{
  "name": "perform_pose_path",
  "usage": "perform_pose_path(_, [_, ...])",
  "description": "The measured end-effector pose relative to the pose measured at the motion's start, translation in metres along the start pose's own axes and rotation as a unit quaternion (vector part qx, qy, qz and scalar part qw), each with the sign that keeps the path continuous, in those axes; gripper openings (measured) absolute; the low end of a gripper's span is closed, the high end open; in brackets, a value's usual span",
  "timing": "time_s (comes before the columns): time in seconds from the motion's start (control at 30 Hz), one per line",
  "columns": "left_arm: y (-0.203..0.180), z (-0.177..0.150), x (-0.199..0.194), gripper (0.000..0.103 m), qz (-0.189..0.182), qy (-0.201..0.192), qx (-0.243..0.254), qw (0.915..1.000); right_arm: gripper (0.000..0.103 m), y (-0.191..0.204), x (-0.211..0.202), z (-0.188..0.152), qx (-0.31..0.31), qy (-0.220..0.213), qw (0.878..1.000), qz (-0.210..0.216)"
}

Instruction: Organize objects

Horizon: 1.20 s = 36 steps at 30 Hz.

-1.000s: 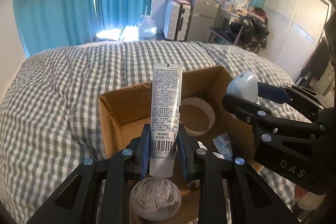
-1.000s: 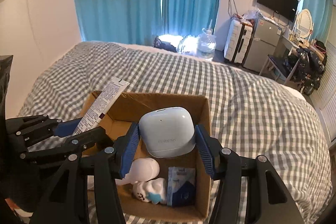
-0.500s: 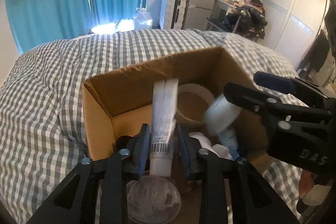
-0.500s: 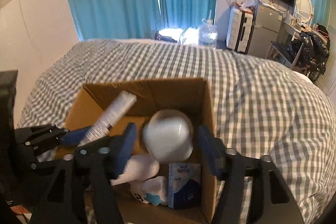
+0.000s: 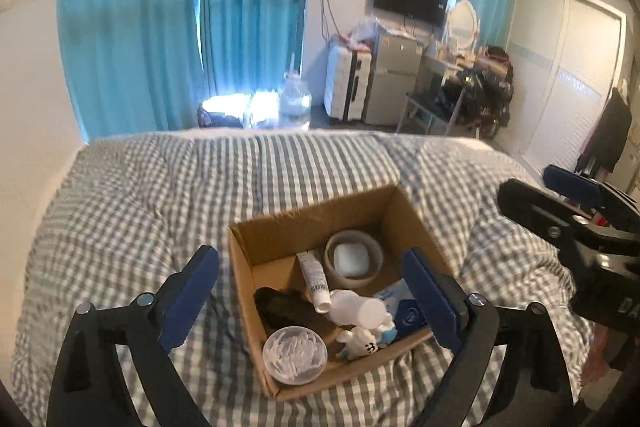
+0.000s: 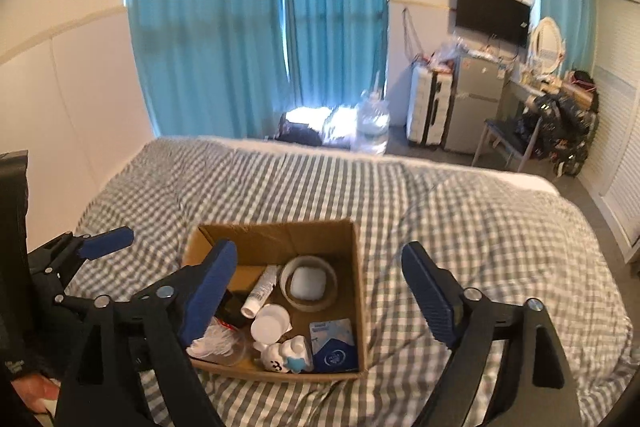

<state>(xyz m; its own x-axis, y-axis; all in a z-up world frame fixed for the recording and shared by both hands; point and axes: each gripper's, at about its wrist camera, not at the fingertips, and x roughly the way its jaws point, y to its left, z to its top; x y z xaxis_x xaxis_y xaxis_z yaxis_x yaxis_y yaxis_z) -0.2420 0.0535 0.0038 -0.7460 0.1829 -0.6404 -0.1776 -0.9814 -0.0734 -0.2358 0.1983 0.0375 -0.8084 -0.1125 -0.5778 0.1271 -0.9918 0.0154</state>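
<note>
Both your tongs hang wide and empty above the packed box.

Your left tongs (image 5: pixel 312 287) and right tongs (image 6: pixel 320 279) grip nothing. Below them the cardboard box (image 6: pixel 356 267) sits on the checked bed (image 6: pixel 480 211). Inside, the white tube (image 5: pixel 314 277) lies flat at 9 o'clock of the tape roll (image 5: pixel 354 261), which rings the white earbud case (image 5: pixel 351 259). At 6 o'clock lies a blue packet (image 6: pixel 333 345); its print is too small to read.
</note>
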Motion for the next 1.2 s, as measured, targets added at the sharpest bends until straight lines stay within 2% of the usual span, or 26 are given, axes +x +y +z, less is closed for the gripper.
perform_pose_path(0.2, [-0.007,0.013,-0.067,0.100,0.016,-0.055,0.014,0.9982,0.099,-0.001,-0.074,0.017,0.003,-0.050,0.999,-0.022])
perform_pose_path(0.3, [-0.011,0.016,-0.098,0.102,0.025,-0.081,0.021,0.9962,0.100,-0.001,-0.106,0.018,0.004,-0.072,0.997,-0.032])
perform_pose_path(0.53, [-0.001,0.010,-0.141,0.103,0.036,-0.122,0.020,0.9916,0.102,-0.004,-0.146,0.005,0.004,-0.103,0.993,-0.058])
perform_pose_path(0.67, [-0.001,-0.003,-0.152,0.103,0.037,-0.125,0.026,0.9911,0.102,-0.004,-0.161,-0.008,0.002,-0.112,0.992,-0.066])
perform_pose_path(0.83, [-0.006,-0.027,-0.154,0.103,0.038,-0.129,0.027,0.9906,0.102,0.002,-0.172,-0.032,0.008,-0.128,0.990,-0.054])
perform_pose_path(1.0, [-0.009,-0.050,-0.141,0.103,0.038,-0.129,0.019,0.9907,0.103,0.004,-0.160,-0.060,0.027,-0.112,0.992,-0.045])
perform_pose_path(1.2, [-0.001,-0.088,-0.123,0.103,0.087,-0.125,0.020,0.9881,0.103,-0.003,-0.141,-0.107,0.033,-0.127,0.989,-0.067])
